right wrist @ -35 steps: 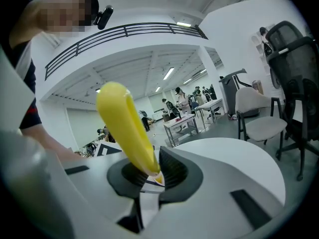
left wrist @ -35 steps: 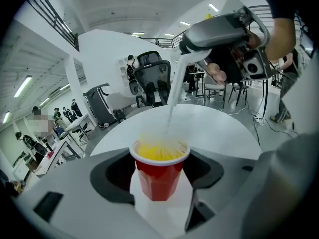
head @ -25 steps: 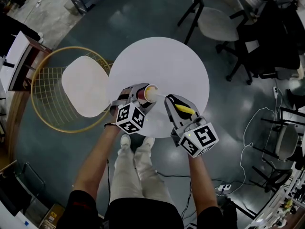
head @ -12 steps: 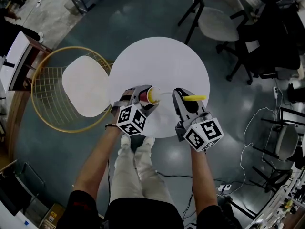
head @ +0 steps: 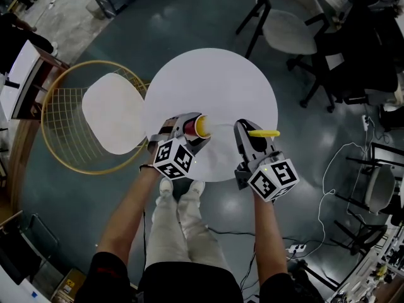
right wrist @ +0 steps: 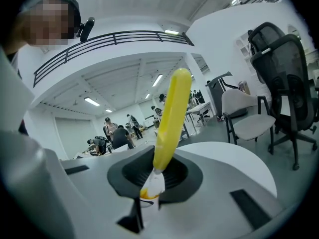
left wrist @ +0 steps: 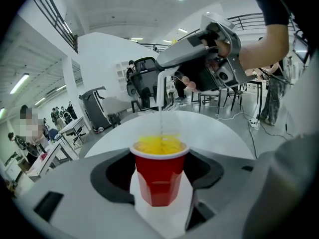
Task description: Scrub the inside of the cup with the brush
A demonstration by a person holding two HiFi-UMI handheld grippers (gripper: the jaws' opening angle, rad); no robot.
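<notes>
A red cup (head: 191,125) lies tipped over the near edge of the round white table (head: 214,81), its mouth facing right. My left gripper (head: 194,129) is shut on its sides. In the left gripper view the cup (left wrist: 160,183) sits between the jaws of the left gripper (left wrist: 160,193). Yellow bristles (left wrist: 160,145) fill its mouth, and a thin clear stem rises toward the right gripper (left wrist: 199,59). My right gripper (head: 251,134) is shut on the brush, whose yellow handle (head: 264,132) sticks out to the right. In the right gripper view the handle (right wrist: 172,118) stands up from the right gripper (right wrist: 149,193).
A gold wire chair with a white seat (head: 107,112) stands close to the table's left. Dark-framed chairs (head: 287,30) are at the back right. Cables (head: 334,169) trail over the floor at the right. The person's legs (head: 180,219) are below the table's near edge.
My right gripper has drawn to the right, away from the cup, and the yellow handle has swung to point right. The left gripper and cup have barely moved.
</notes>
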